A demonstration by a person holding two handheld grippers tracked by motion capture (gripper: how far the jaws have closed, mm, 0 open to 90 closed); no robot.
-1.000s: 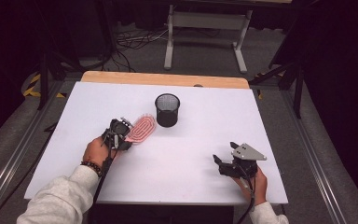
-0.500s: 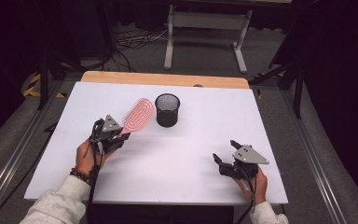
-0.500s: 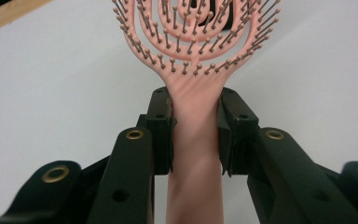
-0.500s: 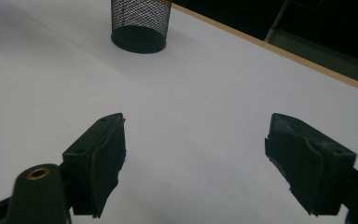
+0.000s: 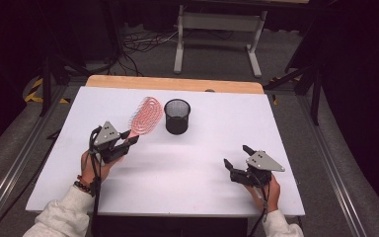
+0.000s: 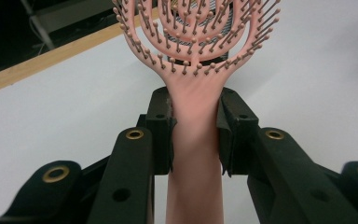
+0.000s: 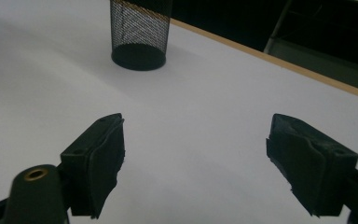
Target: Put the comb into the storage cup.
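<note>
My left gripper (image 5: 127,140) (image 6: 195,126) is shut on the handle of a pink hairbrush (image 5: 145,115) (image 6: 196,70). It holds the brush off the table at the left, with the head tilted up toward a black mesh cup (image 5: 177,116) (image 7: 139,32). The cup stands upright on the white table just right of the brush head. My right gripper (image 5: 237,158) (image 7: 196,158) rests near the front right of the table. Its jaws stand wide apart with nothing between them, and it points toward the cup.
The white table (image 5: 217,148) has a wooden strip (image 5: 177,84) along its far edge. Beyond it are a grey floor, cables and a metal stand (image 5: 217,29). Metal rails run along both sides of the table.
My left hand has lifted the hairbrush off the table and swung it leftward, so the head now tilts up beside the cup. The right gripper has stayed in place.
</note>
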